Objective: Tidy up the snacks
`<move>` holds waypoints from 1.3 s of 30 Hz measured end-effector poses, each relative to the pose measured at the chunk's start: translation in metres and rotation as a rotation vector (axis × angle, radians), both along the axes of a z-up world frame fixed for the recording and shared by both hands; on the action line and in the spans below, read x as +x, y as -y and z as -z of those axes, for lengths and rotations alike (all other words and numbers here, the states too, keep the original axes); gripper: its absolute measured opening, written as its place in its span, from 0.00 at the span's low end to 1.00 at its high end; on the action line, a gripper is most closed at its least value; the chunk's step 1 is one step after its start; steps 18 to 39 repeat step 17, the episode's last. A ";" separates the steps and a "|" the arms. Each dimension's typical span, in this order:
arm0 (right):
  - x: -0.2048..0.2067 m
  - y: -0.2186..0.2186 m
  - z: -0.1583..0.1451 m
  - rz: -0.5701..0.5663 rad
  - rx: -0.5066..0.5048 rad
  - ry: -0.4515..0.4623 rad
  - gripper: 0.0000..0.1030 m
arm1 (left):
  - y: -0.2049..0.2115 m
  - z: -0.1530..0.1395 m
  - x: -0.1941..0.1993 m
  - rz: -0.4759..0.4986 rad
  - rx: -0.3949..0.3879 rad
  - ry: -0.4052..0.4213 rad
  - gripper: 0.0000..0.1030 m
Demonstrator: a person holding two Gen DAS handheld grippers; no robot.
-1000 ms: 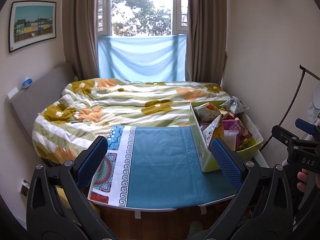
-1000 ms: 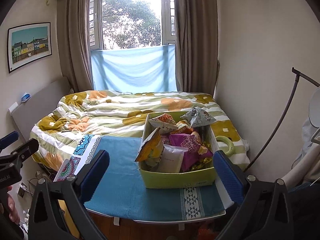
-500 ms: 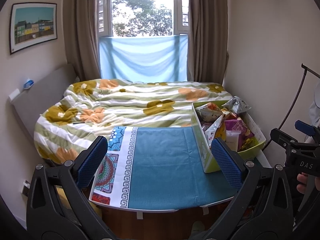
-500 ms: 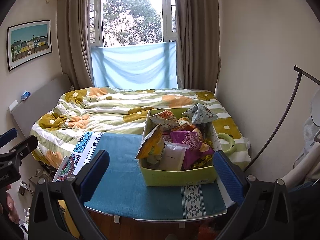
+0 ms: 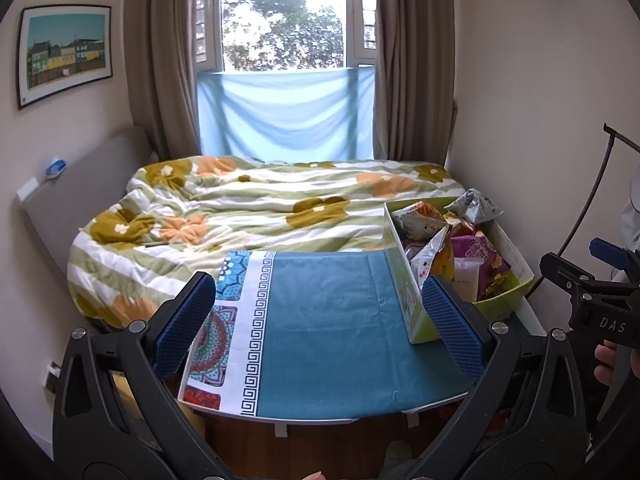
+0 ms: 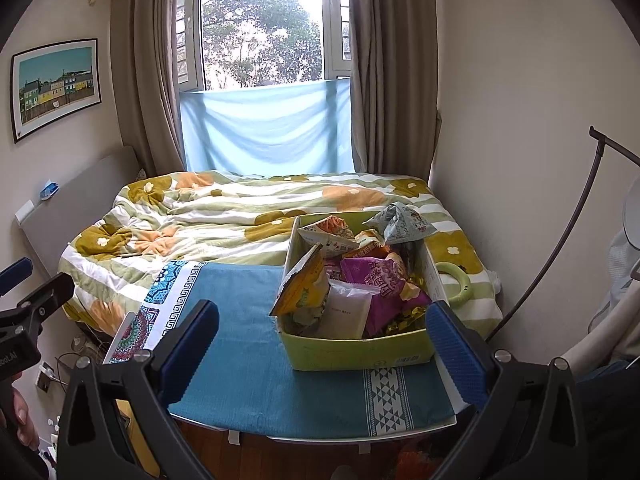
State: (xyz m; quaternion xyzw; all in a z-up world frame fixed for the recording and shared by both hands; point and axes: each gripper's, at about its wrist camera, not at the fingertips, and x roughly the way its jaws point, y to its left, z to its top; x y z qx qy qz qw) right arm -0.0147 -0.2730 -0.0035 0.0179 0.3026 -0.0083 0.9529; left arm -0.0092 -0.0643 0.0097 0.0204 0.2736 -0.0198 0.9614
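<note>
The box (image 6: 360, 350) of snack packets (image 6: 376, 284) stands at the table's (image 5: 332, 352) right edge. Both tongs, left (image 5: 320, 320) and right (image 6: 324, 340), are held wide, empty. One top packet should be approached squarely and lifted cleanly.

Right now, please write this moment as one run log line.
phase: start | left gripper: open, empty | right gripper: open, empty | snack box: full, on blue cloth
</note>
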 end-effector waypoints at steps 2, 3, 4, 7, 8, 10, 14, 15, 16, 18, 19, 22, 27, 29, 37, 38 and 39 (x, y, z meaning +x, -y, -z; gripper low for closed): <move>0.001 0.001 0.000 0.000 0.001 -0.002 1.00 | -0.001 0.001 0.001 -0.005 0.002 -0.002 1.00; 0.001 0.001 0.000 0.000 0.000 -0.002 1.00 | -0.002 0.001 0.000 -0.007 0.000 -0.003 1.00; 0.001 0.001 0.000 0.000 0.000 -0.002 1.00 | -0.002 0.001 0.000 -0.009 -0.002 -0.001 1.00; 0.003 0.002 0.002 0.001 0.002 -0.005 1.00 | -0.003 -0.001 0.000 -0.011 -0.004 0.012 1.00; 0.003 0.002 0.002 0.001 0.002 -0.006 1.00 | -0.004 -0.001 0.000 -0.014 -0.002 0.015 1.00; 0.003 0.002 0.002 0.001 0.002 -0.005 1.00 | -0.004 -0.002 0.000 -0.015 -0.005 0.019 1.00; 0.004 0.003 0.003 0.001 0.003 -0.006 1.00 | -0.003 -0.002 0.003 0.000 -0.013 0.026 1.00; 0.004 0.002 0.002 0.000 0.002 -0.006 1.00 | -0.002 -0.002 0.004 0.002 -0.011 0.029 1.00; 0.004 0.003 0.002 0.000 0.003 -0.006 1.00 | -0.001 -0.001 0.004 0.002 -0.007 0.032 1.00; 0.004 0.003 0.002 0.000 0.002 -0.006 1.00 | 0.000 -0.001 0.005 0.004 -0.004 0.030 1.00; 0.004 0.003 0.002 0.000 0.002 -0.006 1.00 | 0.000 -0.001 0.005 0.004 -0.004 0.030 1.00; 0.004 0.003 0.002 0.000 0.002 -0.006 1.00 | 0.000 -0.001 0.005 0.004 -0.004 0.030 1.00; 0.004 0.003 0.002 0.000 0.002 -0.006 1.00 | 0.000 -0.001 0.005 0.004 -0.004 0.030 1.00; 0.004 0.003 0.002 0.000 0.002 -0.006 1.00 | 0.000 -0.001 0.005 0.004 -0.004 0.030 1.00; 0.004 0.003 0.002 0.000 0.002 -0.006 1.00 | 0.000 -0.001 0.005 0.004 -0.004 0.030 1.00; 0.004 0.003 0.002 0.000 0.002 -0.006 1.00 | 0.000 -0.001 0.005 0.004 -0.004 0.030 1.00; 0.004 0.003 0.002 0.000 0.002 -0.006 1.00 | 0.000 -0.001 0.005 0.004 -0.004 0.030 1.00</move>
